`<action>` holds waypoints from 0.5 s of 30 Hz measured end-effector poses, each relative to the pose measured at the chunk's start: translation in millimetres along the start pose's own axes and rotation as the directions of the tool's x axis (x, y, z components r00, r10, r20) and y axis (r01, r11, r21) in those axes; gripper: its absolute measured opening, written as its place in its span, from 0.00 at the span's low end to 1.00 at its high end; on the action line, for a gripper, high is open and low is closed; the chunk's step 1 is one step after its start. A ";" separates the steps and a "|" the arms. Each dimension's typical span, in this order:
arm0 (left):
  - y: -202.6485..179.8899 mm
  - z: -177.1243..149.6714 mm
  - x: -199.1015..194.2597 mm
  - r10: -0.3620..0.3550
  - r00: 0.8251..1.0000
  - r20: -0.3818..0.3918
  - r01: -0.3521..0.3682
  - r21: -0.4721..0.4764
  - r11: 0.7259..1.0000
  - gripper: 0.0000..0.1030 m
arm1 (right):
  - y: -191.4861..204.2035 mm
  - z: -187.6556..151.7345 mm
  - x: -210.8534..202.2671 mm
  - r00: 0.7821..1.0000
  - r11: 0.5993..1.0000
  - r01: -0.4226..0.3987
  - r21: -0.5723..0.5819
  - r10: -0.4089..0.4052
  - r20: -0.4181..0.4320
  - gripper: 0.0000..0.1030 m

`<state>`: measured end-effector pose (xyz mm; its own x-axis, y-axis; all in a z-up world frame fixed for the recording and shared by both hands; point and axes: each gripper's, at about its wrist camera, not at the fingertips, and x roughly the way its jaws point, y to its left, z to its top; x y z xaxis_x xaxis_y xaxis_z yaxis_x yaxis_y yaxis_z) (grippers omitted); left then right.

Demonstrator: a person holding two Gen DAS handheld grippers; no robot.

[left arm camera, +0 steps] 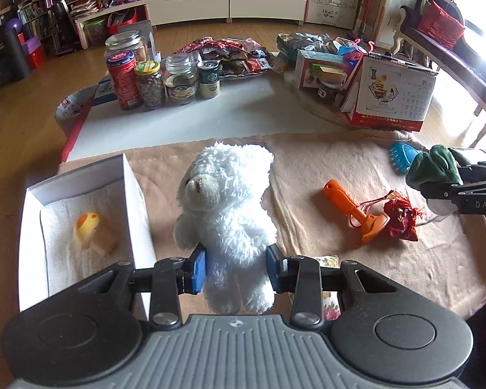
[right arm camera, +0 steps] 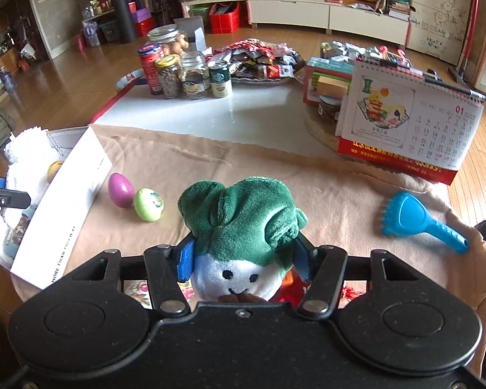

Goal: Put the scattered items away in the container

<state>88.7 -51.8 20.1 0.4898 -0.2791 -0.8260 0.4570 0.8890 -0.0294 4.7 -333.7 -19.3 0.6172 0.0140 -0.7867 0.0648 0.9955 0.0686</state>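
Note:
My left gripper [left arm camera: 236, 267] is shut on a white plush bear [left arm camera: 225, 201] and holds it just right of the white box [left arm camera: 133, 194]. The box has a white towel and a yellow toy [left arm camera: 92, 231] in it. My right gripper [right arm camera: 243, 257] is shut on a green-and-white plush vegetable [right arm camera: 239, 227], above the beige cloth [right arm camera: 275, 178]. It also shows at the right edge of the left wrist view [left arm camera: 434, 167]. On the cloth lie an orange scraper [left arm camera: 356, 212], a red tasselled pouch [left arm camera: 400, 217], a blue brush [right arm camera: 418, 223], a purple egg [right arm camera: 121, 189] and a green egg [right arm camera: 148, 204].
Behind the cloth is a white tabletop with jars and cans [left arm camera: 152, 77], a tray of snack packets [left arm camera: 236, 56], boxes and a desk calendar [right arm camera: 408, 123]. A floral item [left arm camera: 329, 304] lies under my left gripper. Wooden floor surrounds the table.

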 end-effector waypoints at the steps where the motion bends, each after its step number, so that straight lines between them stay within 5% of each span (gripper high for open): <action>1: 4.7 -4.2 -5.3 0.004 1.000 0.002 -0.004 -0.006 1.000 0.37 | 4.5 1.2 -3.1 1.000 1.000 -0.003 -0.011 0.003 0.004 0.55; 15: 68.4 -56.3 -57.1 0.093 0.995 0.033 -0.089 -0.098 0.991 0.37 | 84.1 23.1 -29.6 0.991 0.983 -0.115 -0.140 0.123 0.057 0.55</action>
<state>50.2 45.4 33.5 0.5544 -0.2072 -0.8060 0.3369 0.9415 -0.0104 9.9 -252.5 24.0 0.6638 0.1315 -0.7362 -0.1169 0.9906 0.0715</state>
